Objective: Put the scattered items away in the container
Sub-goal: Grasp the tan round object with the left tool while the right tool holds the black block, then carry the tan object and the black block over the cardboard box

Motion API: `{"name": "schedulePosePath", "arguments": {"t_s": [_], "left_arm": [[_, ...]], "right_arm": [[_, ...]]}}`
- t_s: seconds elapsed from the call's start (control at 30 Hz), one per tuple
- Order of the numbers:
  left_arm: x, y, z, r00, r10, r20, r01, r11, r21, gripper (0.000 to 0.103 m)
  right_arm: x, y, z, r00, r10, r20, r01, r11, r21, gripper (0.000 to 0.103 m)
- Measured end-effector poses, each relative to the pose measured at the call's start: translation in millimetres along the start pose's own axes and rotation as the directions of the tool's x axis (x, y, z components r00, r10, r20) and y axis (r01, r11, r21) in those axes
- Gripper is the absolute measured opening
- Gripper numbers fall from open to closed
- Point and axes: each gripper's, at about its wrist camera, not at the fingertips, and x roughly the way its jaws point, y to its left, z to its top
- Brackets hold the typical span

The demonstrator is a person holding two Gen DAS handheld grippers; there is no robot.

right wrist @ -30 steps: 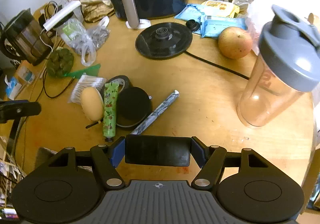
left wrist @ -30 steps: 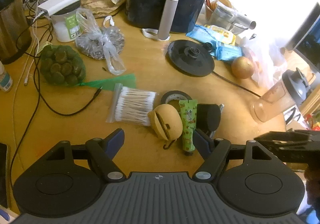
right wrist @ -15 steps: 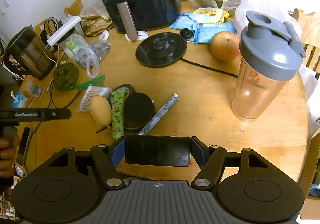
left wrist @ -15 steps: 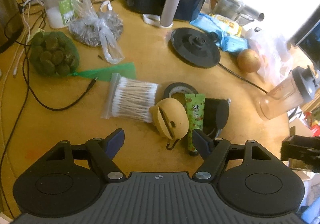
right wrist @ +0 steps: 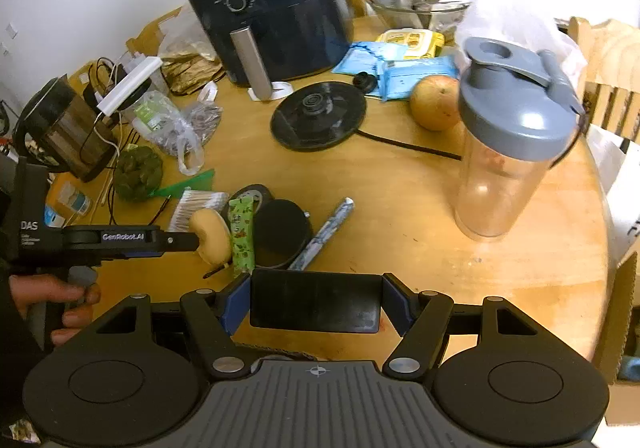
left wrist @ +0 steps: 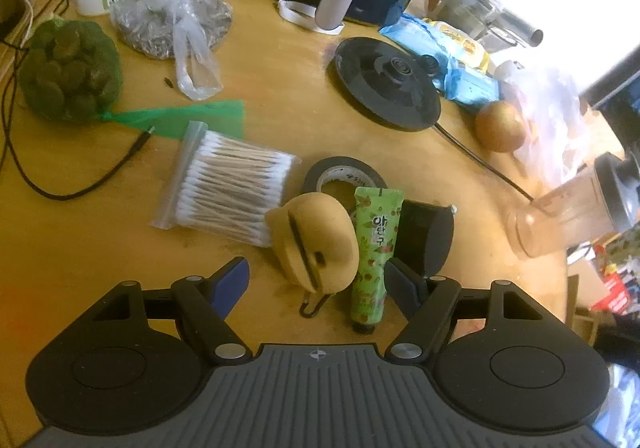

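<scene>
My right gripper (right wrist: 316, 302) is shut on a black rectangular container (right wrist: 320, 314), held above the near table edge. Just beyond it lie the scattered items: a tan round pouch (left wrist: 316, 244), a green tube (left wrist: 374, 252), a black round cup on its side (left wrist: 426, 240), a tape roll (left wrist: 344, 176), a bag of cotton swabs (left wrist: 232, 188) and a patterned stick (right wrist: 324, 232). My left gripper (left wrist: 316, 280) stands open low over the pouch, with the pouch and the tube's end between its fingers, not pressed. In the right wrist view its fingertips (right wrist: 188, 242) reach the pouch.
A dark air fryer (right wrist: 272, 8) stands at the back, with a kettle base (right wrist: 318, 116) and its cord in front. An apple (right wrist: 434, 108) and a shaker bottle (right wrist: 508, 152) stand at the right. A green net bag (left wrist: 68, 68), a plastic bag (left wrist: 172, 24) and a cable (left wrist: 80, 184) lie left.
My left gripper has come down closer to the pouch and tube. My right gripper has risen and drawn back slightly, still shut on the black container.
</scene>
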Motion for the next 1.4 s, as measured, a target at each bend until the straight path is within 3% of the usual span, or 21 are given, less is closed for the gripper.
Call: {"name": "schedulePosePath", "arguments": {"t_s": [0.27, 0.5, 0.57, 0.83, 1.4], "left_arm": [[17.5, 2.7, 2.1, 1.0, 0.01, -0.005, -0.01, 0.997, -0.075, 0.074], [27.6, 8.3, 2.9, 0.999, -0.035, 0.018, 0.037, 0.988, -0.149, 0.072], [31.0, 10.0, 1.5, 0.999, -0.04, 0.025, 0.043, 0.984, -0.172, 0.065], [35.5, 21.7, -3.5, 0.997, -0.055, 0.056, 0.067, 0.965, -0.255, 0.054], [10.7, 13.1, 1.4, 0.996, -0.068, 0.066, 0.079, 0.979, -0.189, 0.053]], "right_arm": [[-5.4, -9.6, -12.0, 1.0, -0.017, -0.004, 0.017, 0.999, 0.037, 0.071], [-10.0, -18.7, -19.2, 0.999, -0.037, -0.001, 0.037, 0.997, 0.065, 0.071], [-11.2, -20.9, -20.8, 0.999, -0.043, 0.0, 0.043, 0.996, 0.072, 0.071], [-12.2, -20.4, -24.7, 0.999, -0.047, -0.003, 0.047, 0.996, 0.073, 0.071], [-4.2, -2.6, -21.5, 1.0, -0.023, -0.009, 0.023, 0.999, 0.037, 0.071]]}}
